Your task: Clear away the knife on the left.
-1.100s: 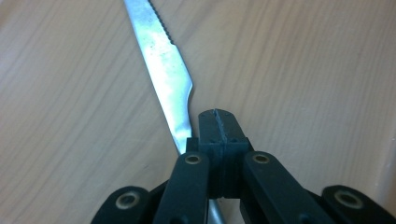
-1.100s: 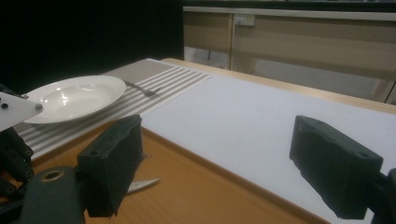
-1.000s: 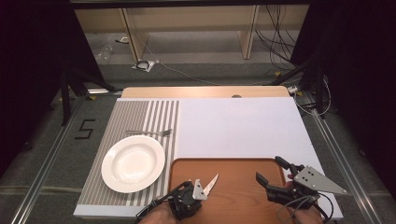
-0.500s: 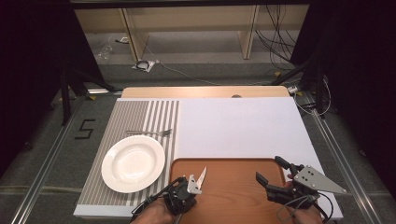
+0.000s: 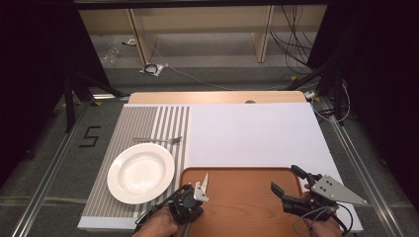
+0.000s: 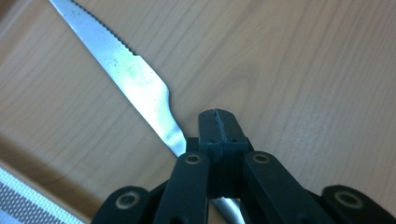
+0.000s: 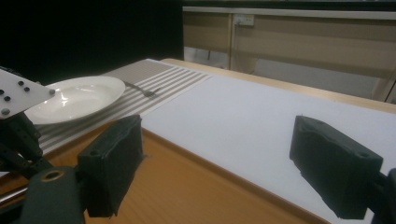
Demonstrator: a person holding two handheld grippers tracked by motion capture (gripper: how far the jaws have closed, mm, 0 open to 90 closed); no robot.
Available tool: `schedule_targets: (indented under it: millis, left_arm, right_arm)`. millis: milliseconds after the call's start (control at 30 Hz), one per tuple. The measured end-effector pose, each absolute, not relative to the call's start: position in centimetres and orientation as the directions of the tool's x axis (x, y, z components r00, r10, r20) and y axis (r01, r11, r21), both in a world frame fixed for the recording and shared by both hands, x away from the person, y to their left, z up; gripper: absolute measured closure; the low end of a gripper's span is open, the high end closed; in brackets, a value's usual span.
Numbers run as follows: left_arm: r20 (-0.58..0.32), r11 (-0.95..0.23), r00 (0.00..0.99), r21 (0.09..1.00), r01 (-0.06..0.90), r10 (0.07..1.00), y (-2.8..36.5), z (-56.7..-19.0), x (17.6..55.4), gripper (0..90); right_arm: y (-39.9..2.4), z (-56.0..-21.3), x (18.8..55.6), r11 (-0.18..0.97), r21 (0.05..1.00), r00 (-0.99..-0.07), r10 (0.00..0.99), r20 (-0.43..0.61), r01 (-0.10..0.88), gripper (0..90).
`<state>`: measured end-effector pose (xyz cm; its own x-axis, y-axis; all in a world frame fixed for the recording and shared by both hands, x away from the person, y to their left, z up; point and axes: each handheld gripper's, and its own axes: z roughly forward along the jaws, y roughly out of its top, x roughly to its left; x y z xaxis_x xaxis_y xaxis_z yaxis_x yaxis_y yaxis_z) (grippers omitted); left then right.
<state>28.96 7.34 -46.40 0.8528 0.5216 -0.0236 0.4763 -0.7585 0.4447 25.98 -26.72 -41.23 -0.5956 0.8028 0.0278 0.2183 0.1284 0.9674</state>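
Note:
A table knife [image 6: 135,79] lies low over the brown wooden tray [image 5: 242,197], its serrated blade running up and to the left in the left gripper view. My left gripper [image 6: 219,135] is shut on the knife's handle just behind the blade. In the high view the left gripper [image 5: 190,202] sits at the tray's near left corner, pointing down. My right gripper [image 5: 285,178] hovers over the tray's right side with its jaws wide apart and nothing between them; in the right gripper view [image 7: 224,163] it looks across the tray [image 7: 187,186].
A white plate [image 5: 141,173] rests on a grey striped placemat [image 5: 143,123] left of the tray, with a fork [image 5: 158,140] lying beyond it. A white mat [image 5: 252,133] covers the table behind the tray. The table's front edge is just behind both hands.
My left gripper has shifted a little to the left over the tray's near left corner. The right gripper has stayed where it was.

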Motion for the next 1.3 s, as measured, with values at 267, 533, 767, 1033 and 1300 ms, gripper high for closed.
schedule_targets:
  millis: [267,533,767,1033,1300]
  left_arm:
    - [-0.028,-0.752,0.843,0.436,0.494,0.537,7.9,-46.4,29.2,89.4]
    - [-0.022,-0.749,0.833,0.426,0.508,0.553,8.5,-46.3,29.5,89.4]
    - [-0.028,-0.74,0.824,0.423,0.522,0.565,9.2,-46.2,29.8,89.4]
    - [-0.039,-0.73,0.815,0.42,0.538,0.578,9.8,-46.2,30.0,89.4]
    - [-0.038,-0.723,0.81,0.428,0.542,0.585,10.1,-46.1,30.1,89.2]
  right_arm:
    - [-26.7,-41.2,26.0,0.128,0.968,-0.596,0.803,0.028,0.217,18.2]
    - [-26.7,-41.2,26.0,0.129,0.968,-0.596,0.802,0.027,0.216,18.2]
    - [-26.7,-41.2,26.0,0.128,0.968,-0.596,0.802,0.027,0.217,18.2]
    - [-26.7,-41.2,25.9,0.129,0.967,-0.597,0.802,0.028,0.219,18.3]
    - [-26.7,-41.2,25.9,0.136,0.967,-0.596,0.803,0.021,0.217,18.4]
